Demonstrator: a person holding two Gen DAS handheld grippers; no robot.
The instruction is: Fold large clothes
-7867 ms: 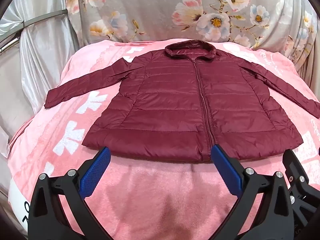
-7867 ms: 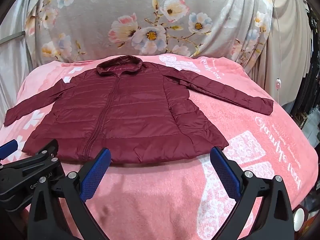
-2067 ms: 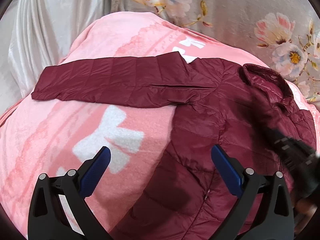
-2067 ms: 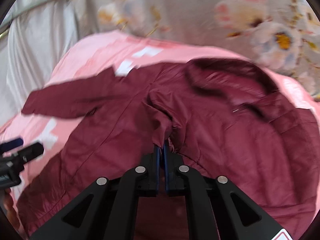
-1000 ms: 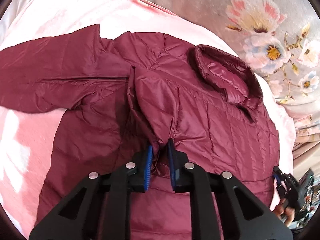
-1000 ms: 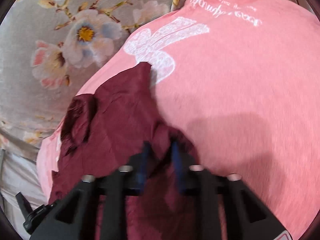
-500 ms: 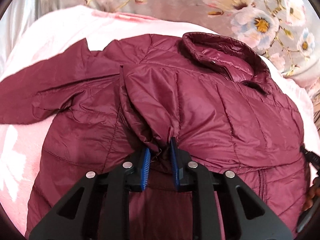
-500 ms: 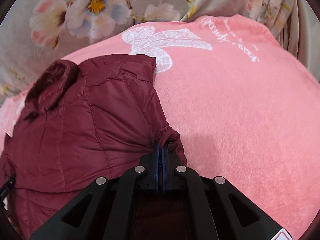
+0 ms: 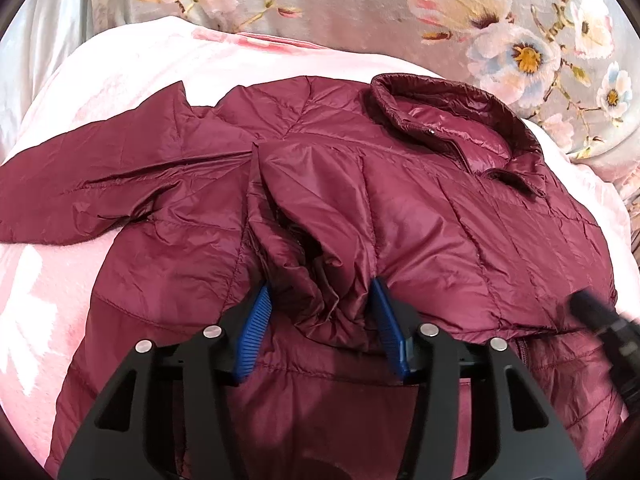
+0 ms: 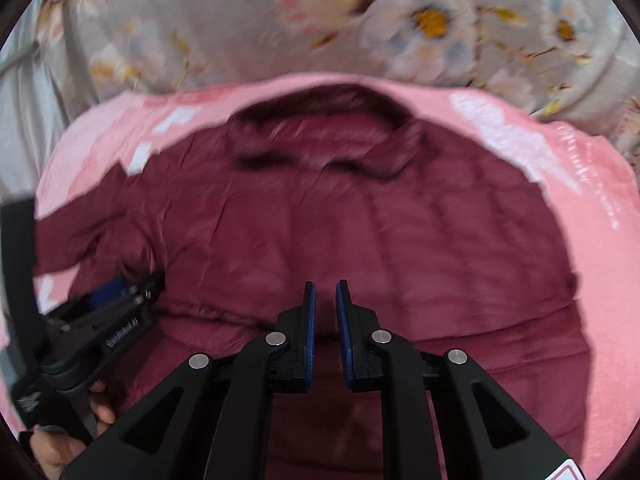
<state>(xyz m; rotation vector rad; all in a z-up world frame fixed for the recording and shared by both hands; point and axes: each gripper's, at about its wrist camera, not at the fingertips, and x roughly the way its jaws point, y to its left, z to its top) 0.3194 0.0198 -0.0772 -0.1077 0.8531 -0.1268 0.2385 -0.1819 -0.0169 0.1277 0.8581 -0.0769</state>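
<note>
Left gripper [image 9: 320, 320]: nearest in its own view, jaws opening, blue pads spread either side of a bunched sleeve end. The fabric lies loose between them and is not pinched, though it brushes the right pad.
Right gripper [image 10: 325, 308]: jaws opening, only a narrow gap so far, with nothing between the pads. It hangs above the front of the jacket. The right wrist view is blurred.
Hand [image 10: 60, 452]: low at the left edge of the right wrist view, wrapped around the handle of the left gripper.
Jacket [image 9: 460, 240]: dark red, quilted and shiny, spread front-up on the blanket, filling the middle of both views.
Folded sleeve [image 9: 320, 200]: laid across the chest from the far shoulder, its cuff end crumpled at the left gripper's pads.
Other sleeve [image 9: 80, 192]: stretched out flat to the left over the blanket.
Collar [image 9: 452, 108]: standing up at the far end of the jacket, near the flowered cloth.
Blanket [image 9: 132, 80]: pink with white shapes, under the whole jacket.
Flowered cloth [image 9: 360, 8]: grey with pale blossoms, hanging behind the blanket.
</note>
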